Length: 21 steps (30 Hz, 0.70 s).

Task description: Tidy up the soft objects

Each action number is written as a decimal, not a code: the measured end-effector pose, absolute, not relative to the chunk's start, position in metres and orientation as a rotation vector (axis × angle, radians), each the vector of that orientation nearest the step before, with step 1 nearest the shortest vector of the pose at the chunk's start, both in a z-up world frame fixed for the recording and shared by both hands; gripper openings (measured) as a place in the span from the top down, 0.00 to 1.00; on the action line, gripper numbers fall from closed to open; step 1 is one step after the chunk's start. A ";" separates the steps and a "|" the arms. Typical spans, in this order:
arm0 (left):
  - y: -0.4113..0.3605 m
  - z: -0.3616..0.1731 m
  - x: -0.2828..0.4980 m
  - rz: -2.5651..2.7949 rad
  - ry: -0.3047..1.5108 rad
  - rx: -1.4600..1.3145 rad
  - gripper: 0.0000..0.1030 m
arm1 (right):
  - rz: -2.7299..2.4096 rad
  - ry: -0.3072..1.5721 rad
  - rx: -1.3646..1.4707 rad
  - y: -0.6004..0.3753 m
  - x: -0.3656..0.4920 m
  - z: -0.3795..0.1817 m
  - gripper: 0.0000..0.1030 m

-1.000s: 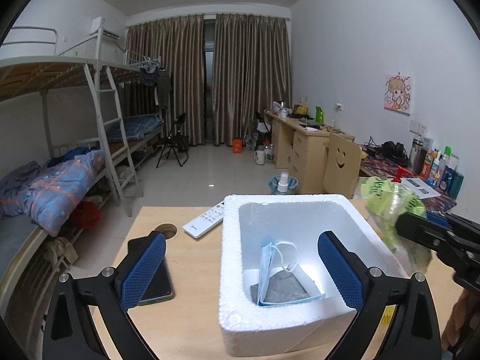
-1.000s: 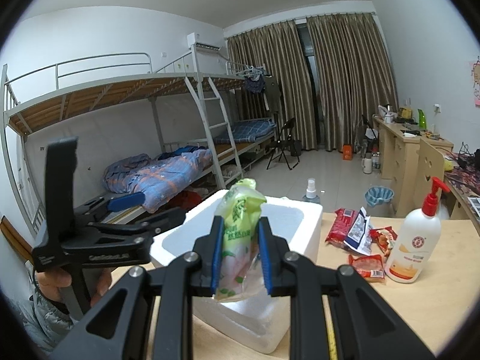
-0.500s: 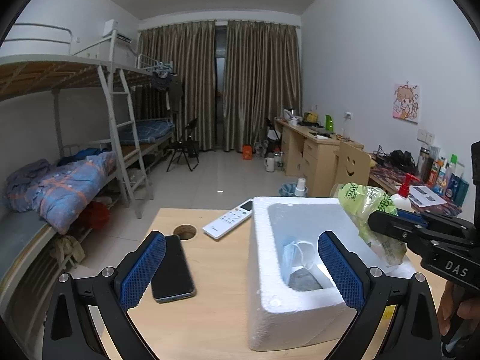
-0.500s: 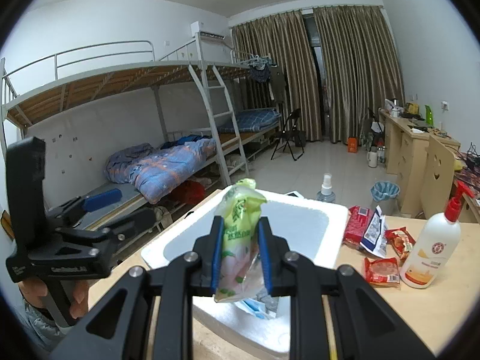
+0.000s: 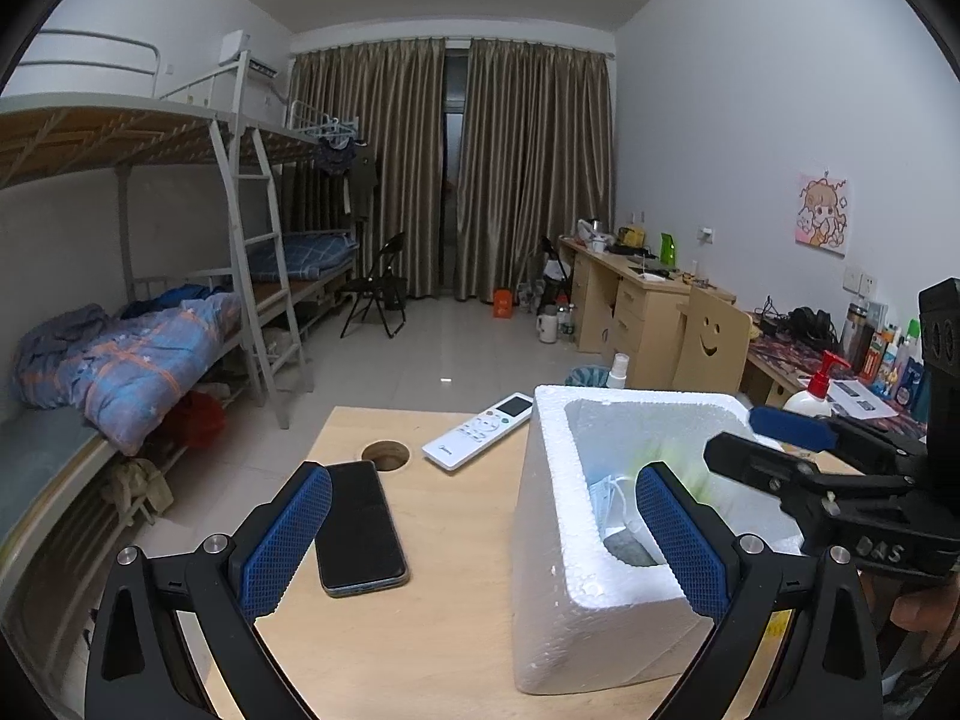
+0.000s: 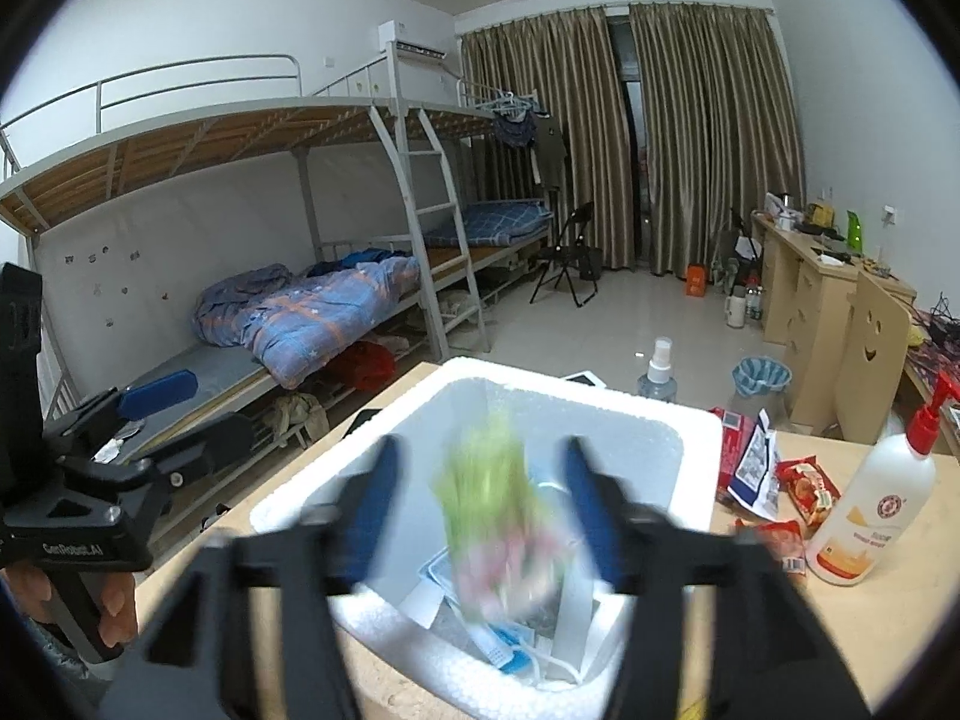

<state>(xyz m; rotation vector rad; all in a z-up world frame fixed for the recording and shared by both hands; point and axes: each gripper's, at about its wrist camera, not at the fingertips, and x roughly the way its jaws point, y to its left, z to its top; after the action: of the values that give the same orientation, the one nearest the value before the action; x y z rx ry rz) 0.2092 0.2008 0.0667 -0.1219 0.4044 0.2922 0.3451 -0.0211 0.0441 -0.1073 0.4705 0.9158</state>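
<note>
A white foam box (image 5: 552, 516) (image 6: 690, 426) stands on the wooden table. My right gripper (image 6: 483, 513) is open above it, its jaws wide apart. A green and pink snack bag (image 6: 498, 516), blurred, is free between the jaws and dropping into the box onto blue face masks (image 6: 510, 654). The right gripper shows in the left wrist view (image 5: 774, 438) over the box's right rim. My left gripper (image 5: 474, 540) is open and empty, left of and in front of the box, straddling its left wall.
A black phone (image 5: 360, 528), a white remote (image 5: 480, 432) and a cable hole (image 5: 385, 453) lie left of the box. Red snack packets (image 6: 762, 468) and a pump bottle (image 6: 870, 504) stand on its right. A small spray bottle (image 6: 659, 372) is behind it.
My right gripper opened and let go of the green snack bag, which is falling into the foam box. My left gripper drifted left, away from the box.
</note>
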 end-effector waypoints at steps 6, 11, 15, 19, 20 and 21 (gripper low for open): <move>0.203 0.066 0.208 0.291 0.404 -0.129 0.01 | 0.910 0.463 -0.110 -0.022 0.342 0.046 0.17; 0.204 0.066 0.208 0.288 0.404 -0.130 0.01 | 0.900 0.452 -0.100 -0.028 0.339 0.051 0.16; 0.201 0.066 0.204 0.284 0.399 -0.135 0.01 | 0.888 0.439 -0.092 -0.036 0.332 0.057 0.12; 0.194 0.067 0.198 0.277 0.395 -0.139 0.01 | 0.873 0.412 -0.073 -0.051 0.324 0.064 0.00; 0.190 0.069 0.196 0.278 0.394 -0.134 0.01 | 0.870 0.406 -0.065 -0.055 0.322 0.066 0.00; 0.187 0.070 0.194 0.278 0.390 -0.132 0.01 | 0.868 0.402 -0.061 -0.059 0.319 0.069 0.00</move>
<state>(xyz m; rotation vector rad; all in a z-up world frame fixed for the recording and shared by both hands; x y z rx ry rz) 0.1944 0.1869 0.0699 -0.1316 0.3903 0.2776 0.3194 -0.0593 0.0686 -0.0611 0.4015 0.8684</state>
